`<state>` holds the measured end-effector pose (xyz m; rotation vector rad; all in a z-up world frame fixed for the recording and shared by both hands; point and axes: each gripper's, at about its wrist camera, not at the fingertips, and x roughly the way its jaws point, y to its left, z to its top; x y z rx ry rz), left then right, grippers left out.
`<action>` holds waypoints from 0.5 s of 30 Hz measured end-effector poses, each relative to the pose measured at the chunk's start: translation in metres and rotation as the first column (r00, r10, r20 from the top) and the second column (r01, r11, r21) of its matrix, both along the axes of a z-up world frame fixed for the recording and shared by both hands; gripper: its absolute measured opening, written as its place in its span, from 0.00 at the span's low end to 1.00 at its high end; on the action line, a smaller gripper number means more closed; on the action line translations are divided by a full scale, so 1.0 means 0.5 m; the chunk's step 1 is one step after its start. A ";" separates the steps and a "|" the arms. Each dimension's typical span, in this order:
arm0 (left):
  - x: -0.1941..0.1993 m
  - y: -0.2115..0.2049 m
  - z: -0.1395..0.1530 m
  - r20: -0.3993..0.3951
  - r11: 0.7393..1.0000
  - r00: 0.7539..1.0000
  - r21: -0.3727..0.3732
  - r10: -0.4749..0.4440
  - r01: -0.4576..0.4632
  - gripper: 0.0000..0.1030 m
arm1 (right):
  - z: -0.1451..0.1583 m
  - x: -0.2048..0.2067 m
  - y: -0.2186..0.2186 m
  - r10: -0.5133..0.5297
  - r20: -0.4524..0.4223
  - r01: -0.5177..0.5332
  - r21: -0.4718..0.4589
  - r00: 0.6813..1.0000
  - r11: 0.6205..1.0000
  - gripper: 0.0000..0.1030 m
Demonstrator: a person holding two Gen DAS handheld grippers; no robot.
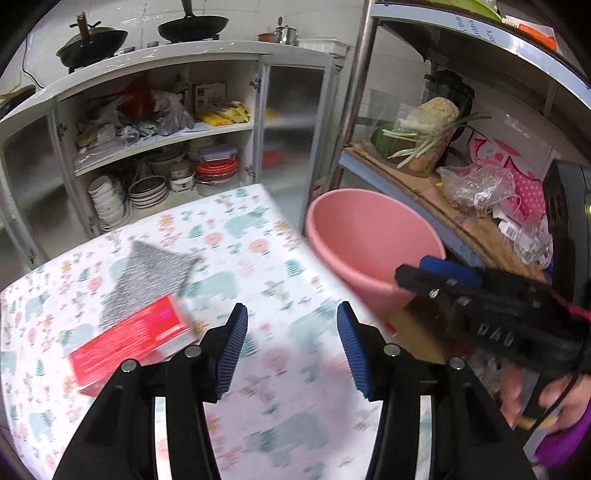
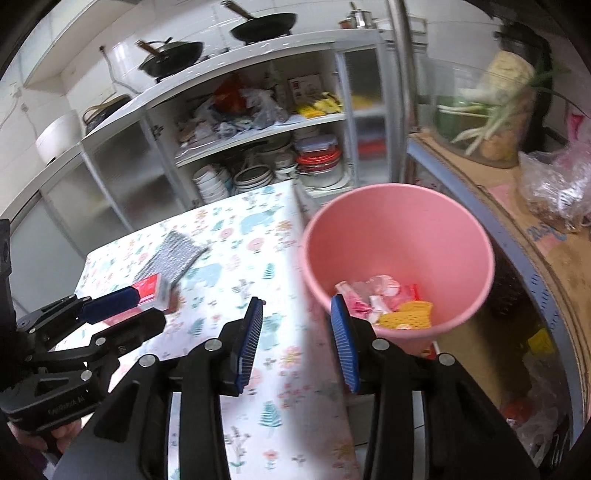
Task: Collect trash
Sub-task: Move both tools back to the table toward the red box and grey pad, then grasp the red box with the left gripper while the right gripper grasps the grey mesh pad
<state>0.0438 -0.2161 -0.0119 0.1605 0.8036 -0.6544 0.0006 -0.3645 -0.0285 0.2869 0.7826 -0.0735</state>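
A red box (image 1: 131,341) lies on the flower-patterned table (image 1: 258,258), partly on a grey striped cloth (image 1: 151,280). My left gripper (image 1: 291,347) is open and empty, just right of the box. A pink bucket (image 2: 399,236) stands past the table's right edge with pink, white and yellow wrappers (image 2: 391,302) in its bottom. My right gripper (image 2: 297,339) is open and empty, above the table edge beside the bucket. The red box (image 2: 151,290) and the left gripper (image 2: 110,314) also show in the right wrist view. The right gripper (image 1: 428,277) shows over the bucket (image 1: 369,236) in the left wrist view.
An open white cupboard (image 1: 155,140) with bowls, containers and bags stands behind the table. Pans (image 1: 192,26) sit on top of it. To the right is a metal rack (image 1: 436,199) with cardboard, vegetables and plastic bags.
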 end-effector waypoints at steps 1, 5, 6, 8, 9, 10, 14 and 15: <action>0.001 0.021 -0.002 0.003 1.000 1.000 0.010 0.000 0.000 0.48 | 0.001 0.001 0.010 0.009 -0.001 -0.009 -0.002 1.000 1.000 0.38; 0.013 0.100 -0.005 0.013 0.999 1.000 0.041 0.007 -0.007 0.48 | -0.003 0.015 0.045 0.047 -0.013 -0.047 0.003 0.999 0.999 0.38; 0.017 0.117 -0.006 0.017 0.999 1.000 0.048 0.010 -0.011 0.48 | -0.006 0.021 0.054 0.056 -0.019 -0.056 0.007 0.998 0.998 0.38; 0.032 0.153 -0.007 0.024 0.998 1.000 0.067 0.019 -0.020 0.50 | -0.012 0.031 0.066 0.070 -0.032 -0.070 0.018 0.997 0.997 0.38; 0.041 0.170 -0.008 0.024 0.997 0.999 0.075 0.022 -0.023 0.50 | -0.016 0.036 0.073 0.078 -0.039 -0.077 0.025 0.996 0.997 0.38; 0.053 0.189 -0.008 0.021 0.996 0.999 0.080 0.025 -0.027 0.52 | -0.020 0.043 0.081 0.087 -0.048 -0.086 0.032 0.995 0.996 0.38; 0.093 0.238 -0.017 -0.016 0.997 1.000 0.081 0.007 -0.006 0.57 | -0.032 0.064 0.110 0.116 -0.074 -0.113 0.035 0.991 0.993 0.38; 0.104 0.247 -0.023 -0.024 0.996 1.000 0.089 -0.003 0.005 0.57 | -0.035 0.071 0.118 0.122 -0.082 -0.120 0.033 0.989 0.992 0.38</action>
